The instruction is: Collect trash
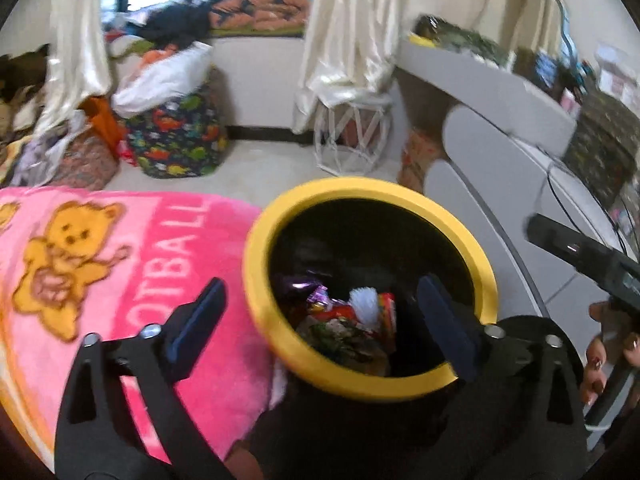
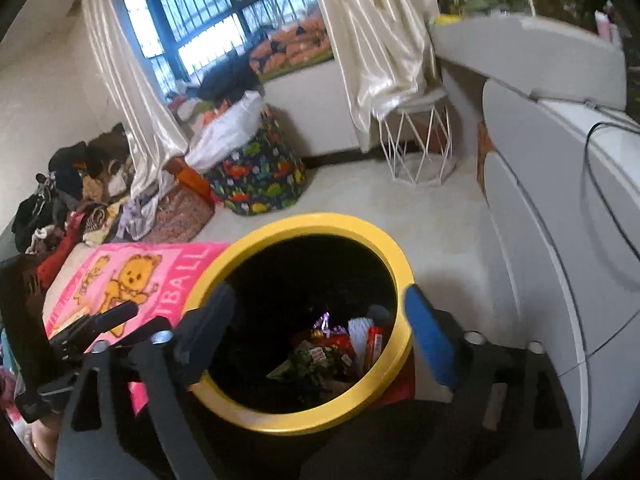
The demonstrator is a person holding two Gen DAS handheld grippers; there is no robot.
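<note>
Left black two-finger gripper [image 1: 320, 320]: fingers spread wide, dark-blue padded fingertips [image 1: 444, 320] pointing toward 12 o'clock, nothing between them.

Right black two-finger gripper [image 2: 320, 332]: fingers likewise spread, blue pad [image 2: 430, 340] at 3 o'clock side, empty.

Bare right hand [image 1: 608, 344]: painted nails, wrapped around the handle.

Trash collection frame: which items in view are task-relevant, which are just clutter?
Task-relevant:
yellow-rimmed bin
wrappers in bin
left gripper, jaws open, empty
right gripper, jaws open, empty

Clutter:
pink bear blanket
dinosaur-print bag
white wire stool
curtains
clothes pile
</note>
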